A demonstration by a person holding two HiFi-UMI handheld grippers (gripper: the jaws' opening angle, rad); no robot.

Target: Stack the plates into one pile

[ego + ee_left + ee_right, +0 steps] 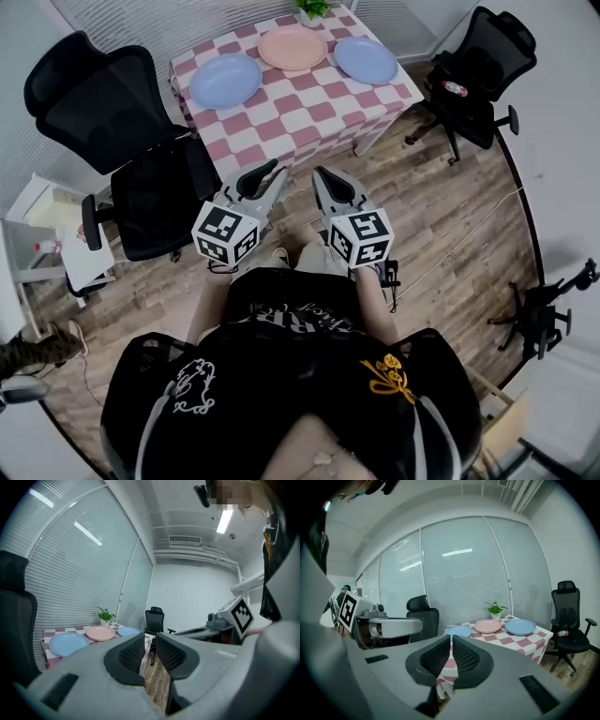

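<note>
Well short of the table [309, 94], the left gripper [275, 176] stood barely parted and the right gripper [321, 176] closed, both empty; the plates [293, 47] lay unstacked on it.

office, swivel chairs [105, 111], blinded glass walls [461, 569]

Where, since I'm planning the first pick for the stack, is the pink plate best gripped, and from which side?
Probably take the pink plate by its near rim, from the person's side of the table: it lies flat, the left blue plate and right blue plate flank it, and the plant stands behind.
</note>
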